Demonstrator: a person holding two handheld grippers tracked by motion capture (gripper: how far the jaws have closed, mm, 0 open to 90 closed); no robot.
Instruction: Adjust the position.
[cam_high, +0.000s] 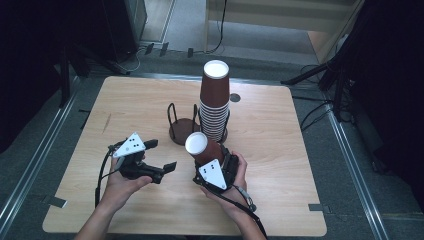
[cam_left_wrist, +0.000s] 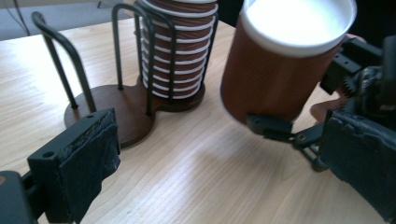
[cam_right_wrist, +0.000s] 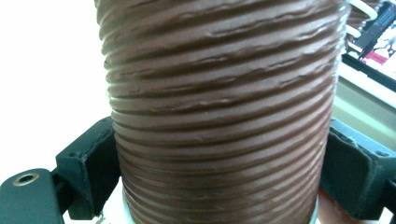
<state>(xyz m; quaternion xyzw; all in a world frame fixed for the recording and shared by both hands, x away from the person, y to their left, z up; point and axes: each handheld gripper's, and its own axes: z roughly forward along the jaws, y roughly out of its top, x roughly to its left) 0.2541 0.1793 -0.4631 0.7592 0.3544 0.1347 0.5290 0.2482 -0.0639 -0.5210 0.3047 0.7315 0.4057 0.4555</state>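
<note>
The right gripper (cam_high: 216, 161) clamps one cup (cam_high: 202, 147), lifted off the stack (cam_high: 215, 107) just beyond; the left gripper (cam_high: 162, 167) waits open beside it.

Our two grippers, left (cam_high: 167, 166) and right (cam_high: 216, 159), are black. Each carries a grey three-cornered plate dotted black. Black cables trail from both.

We find no legible text, label, brand or number anywhere; the ribbed brown cup (cam_right_wrist: 219, 116) is plain; the grey plates (cam_high: 131, 144) carry only small dots.
</note>
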